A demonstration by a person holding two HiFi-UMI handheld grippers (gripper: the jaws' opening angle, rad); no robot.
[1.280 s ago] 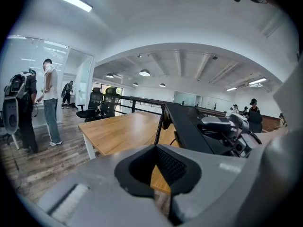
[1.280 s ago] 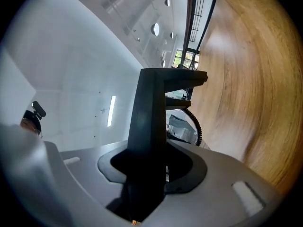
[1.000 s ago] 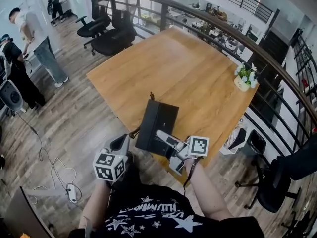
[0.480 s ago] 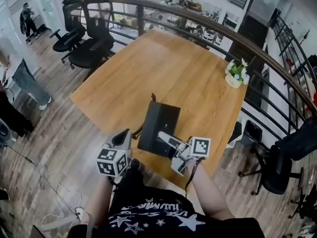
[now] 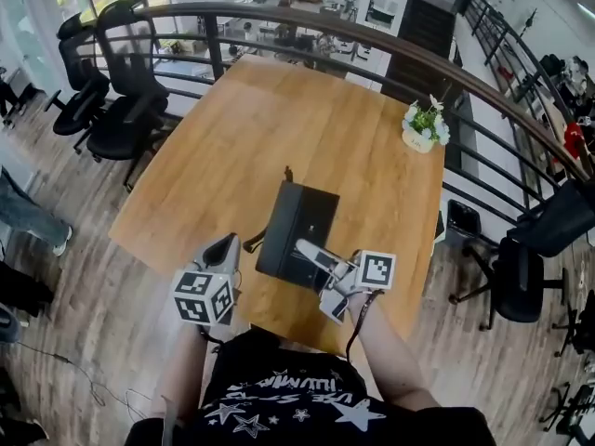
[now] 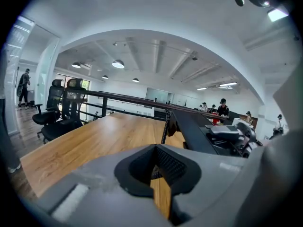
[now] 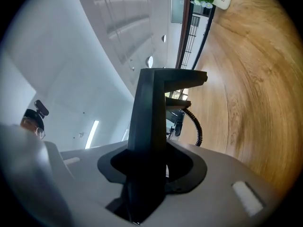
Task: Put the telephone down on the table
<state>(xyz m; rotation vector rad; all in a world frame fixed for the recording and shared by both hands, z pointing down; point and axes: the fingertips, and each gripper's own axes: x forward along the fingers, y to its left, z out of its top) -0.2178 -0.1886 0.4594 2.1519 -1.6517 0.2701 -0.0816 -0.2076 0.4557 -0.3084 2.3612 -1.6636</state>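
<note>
The black telephone (image 5: 296, 230) is a flat dark box with a coiled cord (image 5: 251, 245) hanging at its left. My right gripper (image 5: 307, 252) is shut on its near edge and holds it over the near part of the wooden table (image 5: 307, 119). In the right gripper view the telephone (image 7: 149, 112) stands up out of the right gripper (image 7: 149, 169), with the cord (image 7: 196, 126) beside it. My left gripper (image 5: 223, 247) hangs left of the telephone at the table's near edge, shut and empty. In the left gripper view the left gripper (image 6: 158, 174) points across the table, and the telephone (image 6: 199, 131) is at right.
A white pot with a flowering plant (image 5: 423, 128) stands at the table's far right edge. A curved railing (image 5: 279, 17) runs behind the table. Black office chairs stand at the far left (image 5: 121, 110) and at the right (image 5: 530, 268).
Both grippers and the telephone have moved in over the table, from its near corner to farther along its near edge. The people at the left have slid out of view.
</note>
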